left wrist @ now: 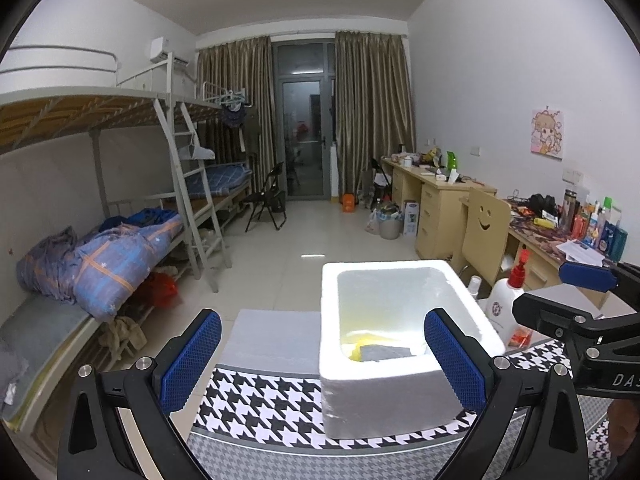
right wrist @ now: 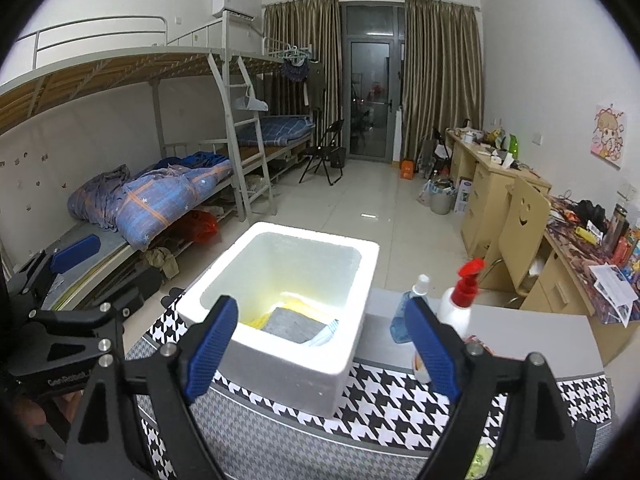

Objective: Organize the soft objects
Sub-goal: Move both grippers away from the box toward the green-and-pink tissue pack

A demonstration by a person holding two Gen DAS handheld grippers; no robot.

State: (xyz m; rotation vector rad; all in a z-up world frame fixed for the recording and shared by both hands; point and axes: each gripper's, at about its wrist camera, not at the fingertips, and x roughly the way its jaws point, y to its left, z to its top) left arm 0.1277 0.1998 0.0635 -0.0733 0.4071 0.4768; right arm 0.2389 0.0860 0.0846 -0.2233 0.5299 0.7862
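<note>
Black angular gripper frames with silver screws, blue textured fingers, white lettering.

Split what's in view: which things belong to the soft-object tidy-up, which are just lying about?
Job:
- foam box
- grey cloth and yellow cloth inside it
- left gripper, open, empty
- right gripper, open, empty

Lying about:
- red-topped spray bottle
- blue bottle
- houndstooth mat
- smiley chair
- bunk-bed quilt

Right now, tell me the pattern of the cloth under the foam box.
Black-and-white houndstooth cloth, clearest in the right wrist view.
</note>
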